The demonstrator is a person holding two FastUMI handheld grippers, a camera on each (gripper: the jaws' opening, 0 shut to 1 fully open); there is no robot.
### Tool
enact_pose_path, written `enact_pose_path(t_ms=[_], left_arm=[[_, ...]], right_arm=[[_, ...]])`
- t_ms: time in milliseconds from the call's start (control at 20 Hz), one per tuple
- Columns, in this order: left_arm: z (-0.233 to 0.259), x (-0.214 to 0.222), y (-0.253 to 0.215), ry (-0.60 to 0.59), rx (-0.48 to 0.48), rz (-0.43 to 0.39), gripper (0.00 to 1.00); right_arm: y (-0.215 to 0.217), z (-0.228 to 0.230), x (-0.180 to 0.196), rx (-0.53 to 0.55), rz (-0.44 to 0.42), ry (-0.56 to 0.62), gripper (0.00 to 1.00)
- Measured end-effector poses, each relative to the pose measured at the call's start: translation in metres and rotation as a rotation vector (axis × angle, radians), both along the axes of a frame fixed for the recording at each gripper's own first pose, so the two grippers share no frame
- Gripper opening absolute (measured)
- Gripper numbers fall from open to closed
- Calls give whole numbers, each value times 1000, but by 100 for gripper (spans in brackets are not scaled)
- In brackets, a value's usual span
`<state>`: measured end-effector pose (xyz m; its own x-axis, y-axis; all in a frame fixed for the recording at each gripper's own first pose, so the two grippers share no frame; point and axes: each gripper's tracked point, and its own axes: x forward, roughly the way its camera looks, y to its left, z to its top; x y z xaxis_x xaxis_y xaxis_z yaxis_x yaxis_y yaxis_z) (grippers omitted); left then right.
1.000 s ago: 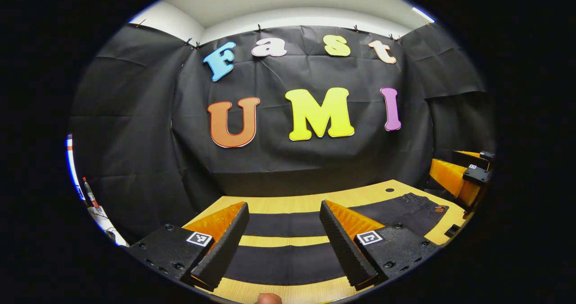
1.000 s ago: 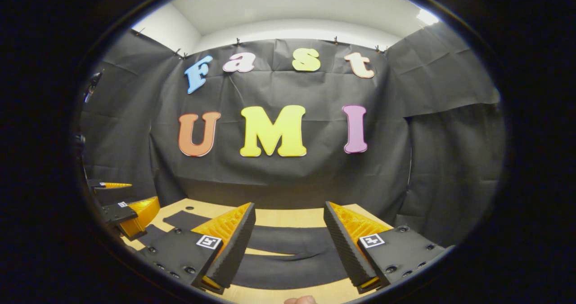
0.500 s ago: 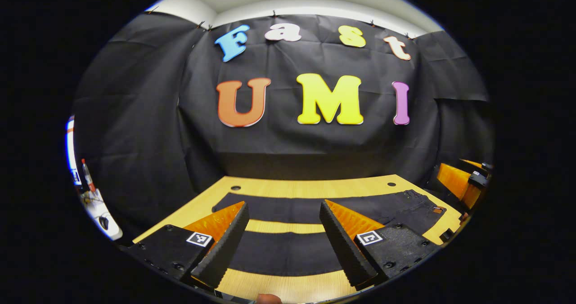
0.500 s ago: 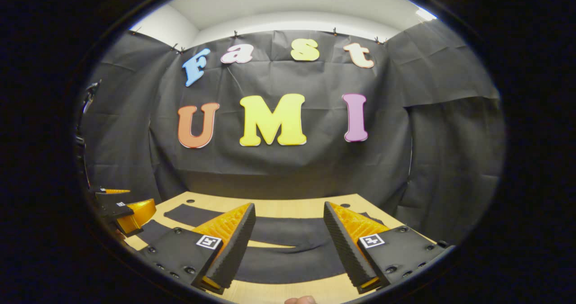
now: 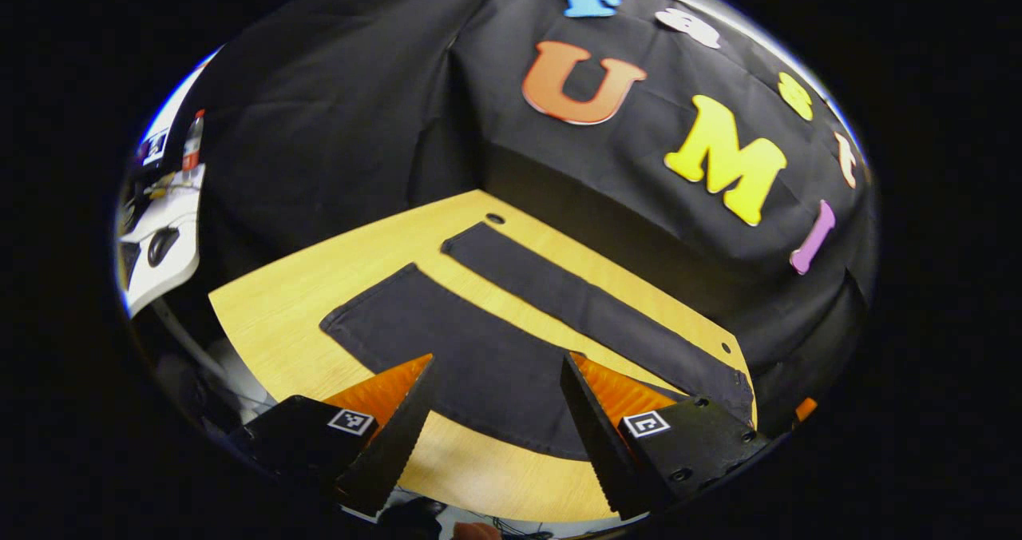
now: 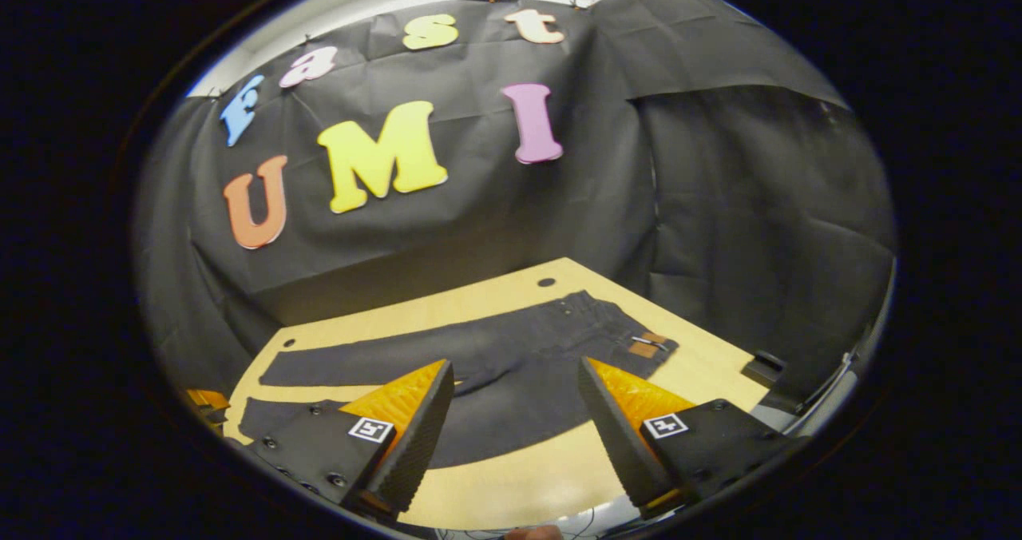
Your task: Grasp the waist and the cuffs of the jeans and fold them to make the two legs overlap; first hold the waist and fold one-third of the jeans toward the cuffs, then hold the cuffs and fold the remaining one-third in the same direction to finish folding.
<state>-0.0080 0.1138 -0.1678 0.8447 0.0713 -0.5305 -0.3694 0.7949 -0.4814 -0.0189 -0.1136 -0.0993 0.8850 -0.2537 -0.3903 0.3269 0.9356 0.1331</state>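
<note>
Black denim jeans point(image 5: 479, 348) lie spread flat on the pale yellow wooden table point(image 5: 279, 316), unfolded, the two legs apart with a strip of bare wood showing between them; in the left gripper view the left claw point(image 5: 495, 436) hangs above the table's near edge, its two black, saw-toothed fingers with orange backs point(image 5: 395, 436) spread wide and released, holding nothing; the nearer leg runs from just ahead of the claw, passing between and beyond the fingertips, out to its cuff point(image 5: 335, 324) ahead and to the claw's left; the farther leg lies beyond it, slanting the same way, its cuff point(image 5: 455, 244) near a small dark hole in the tabletop point(image 5: 495, 219); far off to the claw's left a white desk point(image 5: 160, 244) carries a dark computer mouse point(image 5: 160, 240) and a bottle with a red cap point(image 5: 192, 129).

In the right gripper view the right claw point(image 6: 515, 436) is likewise released, fingers point(image 6: 415, 444) wide apart and clear of the cloth, poised above the table edge; the jeans stretch across ahead of it, the waist point(image 6: 631, 332) with a brown leather patch point(image 6: 643, 348) ahead and to the claw's right, the legs trailing off to its left; the seat of the jeans lies just beyond the gap between the fingers; a small black block point(image 6: 762, 364) sits at the table's right edge, apart from the waist.
</note>
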Motion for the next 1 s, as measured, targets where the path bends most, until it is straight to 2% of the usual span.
enact_pose_path(t_ms=[50,200,250,300,350,400,450,500,650,850,900,950,1000], left_arm=[[-10,0,8,27,-32,17,98],[-41,-3,34,120,-157,119,97],[-49,-4,41,140,-208,159,97],[-57,-4,49,163,-251,202,97],[-65,-3,55,178,-288,236,97],[-72,-1,59,186,-319,265,97],[-76,1,63,198,-343,289,97],[-78,3,66,203,-365,314,97],[-92,12,74,219,-400,355,97],[-107,22,80,246,-464,397,97],[-106,25,84,240,-464,398,84],[-106,27,85,237,-463,396,93],[-109,32,87,232,-458,392,93]], right_arm=[[-10,-2,-3,-5,-22,7,97],[-35,-11,0,47,-57,51,97],[-45,-20,4,91,-65,79,97],[-58,-31,9,134,-89,123,92],[-70,-46,17,190,-113,171,97],[-79,-56,23,268,-143,197,97],[-90,-67,27,340,-182,215,92],[-104,-74,29,385,-218,226,97],[-134,-86,29,367,-249,251,97],[-144,-89,35,367,-256,253,97],[-145,-91,37,371,-257,258,97],[-146,-96,39,375,-257,263,97],[-146,-99,42,385,-258,267,97]])
